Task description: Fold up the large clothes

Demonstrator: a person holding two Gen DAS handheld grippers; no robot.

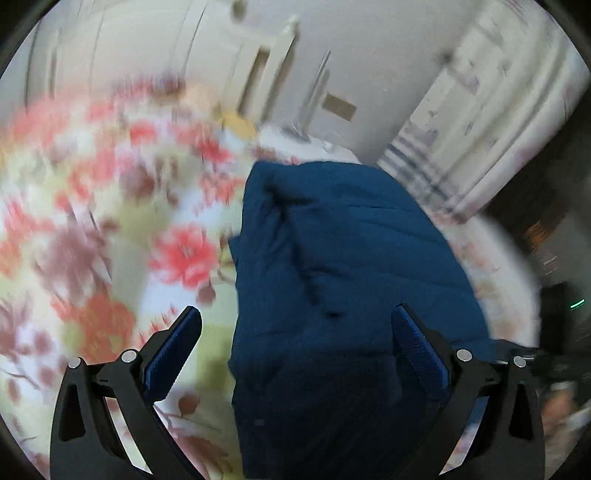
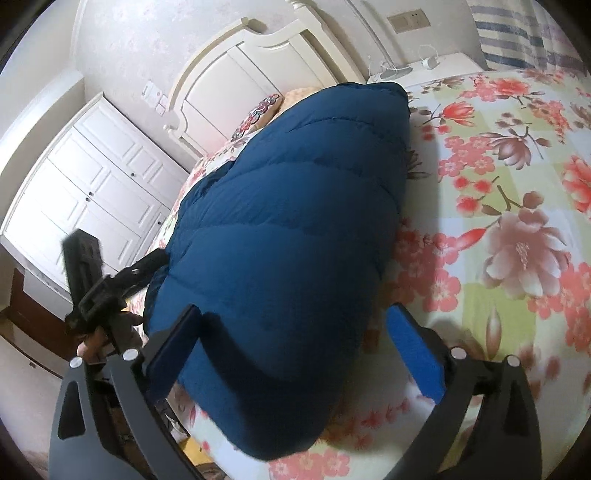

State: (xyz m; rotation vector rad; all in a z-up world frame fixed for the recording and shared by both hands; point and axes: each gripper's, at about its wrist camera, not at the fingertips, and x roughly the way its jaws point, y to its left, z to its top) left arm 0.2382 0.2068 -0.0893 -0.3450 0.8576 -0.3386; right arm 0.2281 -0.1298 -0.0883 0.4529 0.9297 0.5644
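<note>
A dark blue quilted puffer jacket (image 2: 288,221) lies folded into a long bundle on the floral bedsheet (image 2: 498,184). It also shows in the left wrist view (image 1: 347,277), which is motion-blurred. My right gripper (image 2: 293,325) is open, its jaws spread on either side of the jacket's near end, holding nothing. My left gripper (image 1: 295,328) is open just above the jacket, its right finger (image 1: 417,347) over the fabric and its left finger over the sheet. In the right wrist view the left gripper (image 2: 99,291) sits at the jacket's left side.
The white headboard (image 2: 240,74) and a pillow (image 2: 262,110) are at the far end of the bed. A white wardrobe (image 2: 92,184) stands to the left. A white nightstand (image 2: 424,70) and striped curtain (image 2: 517,33) are at the far right.
</note>
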